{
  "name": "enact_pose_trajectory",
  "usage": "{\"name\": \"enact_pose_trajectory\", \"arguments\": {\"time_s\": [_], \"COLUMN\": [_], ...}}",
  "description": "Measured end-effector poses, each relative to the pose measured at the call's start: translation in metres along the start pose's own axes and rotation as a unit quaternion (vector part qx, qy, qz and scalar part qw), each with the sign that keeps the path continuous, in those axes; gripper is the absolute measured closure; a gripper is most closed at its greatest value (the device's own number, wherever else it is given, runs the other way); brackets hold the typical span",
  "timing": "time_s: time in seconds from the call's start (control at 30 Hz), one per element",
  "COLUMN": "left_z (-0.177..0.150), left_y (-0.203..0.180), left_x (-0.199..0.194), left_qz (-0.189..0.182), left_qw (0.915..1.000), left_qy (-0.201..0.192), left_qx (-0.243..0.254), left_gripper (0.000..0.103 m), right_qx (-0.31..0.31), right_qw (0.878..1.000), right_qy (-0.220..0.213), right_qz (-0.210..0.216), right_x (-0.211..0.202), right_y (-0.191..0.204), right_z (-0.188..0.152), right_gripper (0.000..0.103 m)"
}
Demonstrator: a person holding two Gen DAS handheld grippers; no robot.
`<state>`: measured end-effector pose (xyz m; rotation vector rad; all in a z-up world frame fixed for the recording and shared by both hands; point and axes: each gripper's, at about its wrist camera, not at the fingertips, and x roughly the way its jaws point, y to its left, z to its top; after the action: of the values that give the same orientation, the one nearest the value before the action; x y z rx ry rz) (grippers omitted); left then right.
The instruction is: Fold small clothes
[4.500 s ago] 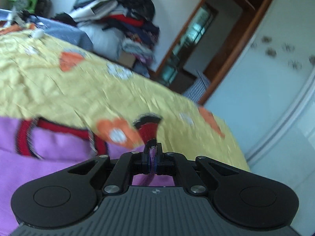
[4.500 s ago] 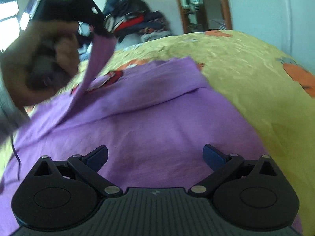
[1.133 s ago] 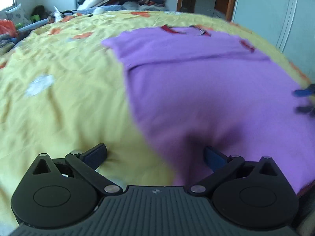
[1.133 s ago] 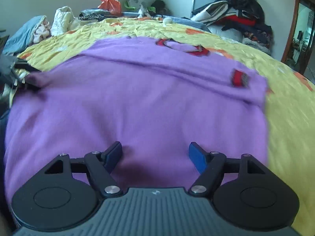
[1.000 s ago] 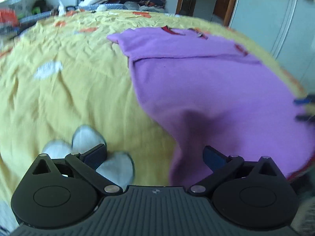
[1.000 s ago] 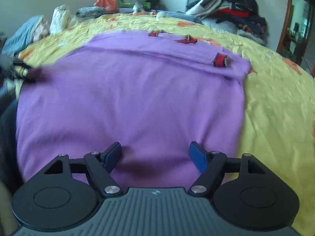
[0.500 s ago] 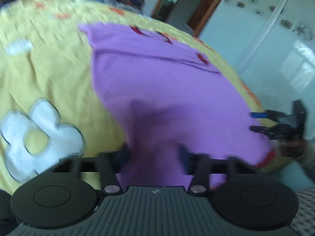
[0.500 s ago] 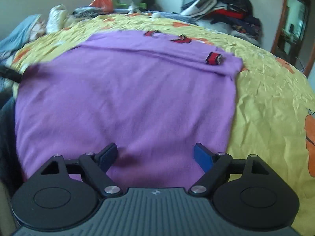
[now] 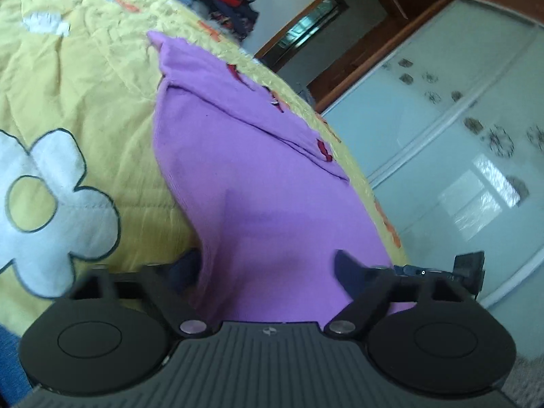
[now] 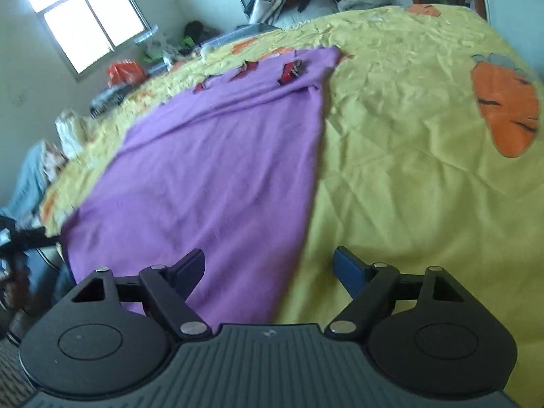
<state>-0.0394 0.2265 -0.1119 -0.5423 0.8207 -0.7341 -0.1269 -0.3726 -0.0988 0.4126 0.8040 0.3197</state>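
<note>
Yellow quilted bedspread (image 10: 425, 176) with white flower and orange carrot patches fills both views, with a heap of clothes against the far wall and frosted wardrobe doors off to one side. On it lies the purple knit top with red-and-black trim (image 10: 217, 156), flat, sleeves folded across its far end.

One risk is a shallow or uneven pinch. The left gripper (image 9: 268, 268) has its jaws opening, and only a raised ridge of the near hem sits between them, unpressed, so a bite there could take a single layer and drag the folded sleeves askew. The right gripper (image 10: 268, 265) has its jaws closing but still apart; the top's side edge crosses the gap on the 9 o'clock side only, with bare bedspread toward 3 o'clock, so it could nip the quilt along with the cloth or miss the corner.

From each gripper, the top runs off toward 12 o'clock.
</note>
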Motion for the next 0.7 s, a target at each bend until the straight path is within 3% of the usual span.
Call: {"name": "enact_pose_trajectory", "arguments": {"time_s": [0.03, 0.07, 0.17, 0.27, 0.5, 0.63, 0.7], "left_z": [0.005, 0.008, 0.011, 0.016, 0.077, 0.114, 0.127], "left_y": [0.005, 0.009, 0.016, 0.009, 0.01, 0.024, 0.036], "left_x": [0.008, 0.013, 0.014, 0.006, 0.014, 0.029, 0.037], "left_qz": [0.006, 0.012, 0.001, -0.022, -0.025, 0.005, 0.011], "left_qw": [0.9998, 0.9993, 0.9987, 0.9994, 0.9981, 0.9978, 0.9983], "left_qy": [0.014, 0.024, 0.025, 0.003, -0.057, -0.066, -0.057], "left_qx": [-0.016, -0.026, -0.044, -0.025, -0.007, -0.001, -0.011], "left_gripper": [0.078, 0.096, 0.097, 0.098, 0.102, 0.102, 0.102], "right_qx": [0.018, 0.037, 0.049, 0.067, 0.062, 0.056, 0.052], "right_qw": [1.0, 0.998, 0.997, 0.995, 0.99, 0.991, 0.993], "right_qy": [0.008, 0.03, 0.03, 0.002, -0.077, -0.101, -0.101], "right_qz": [0.02, 0.031, 0.051, 0.071, 0.098, 0.068, 0.033], "right_x": [0.006, 0.017, 0.025, 0.015, 0.014, 0.027, 0.036], "right_y": [-0.003, -0.006, -0.008, -0.009, -0.01, -0.022, -0.033], "right_z": [0.004, 0.006, 0.005, 0.009, 0.056, 0.087, 0.097], "right_gripper": [0.061, 0.098, 0.098, 0.098, 0.098, 0.098, 0.098]}}
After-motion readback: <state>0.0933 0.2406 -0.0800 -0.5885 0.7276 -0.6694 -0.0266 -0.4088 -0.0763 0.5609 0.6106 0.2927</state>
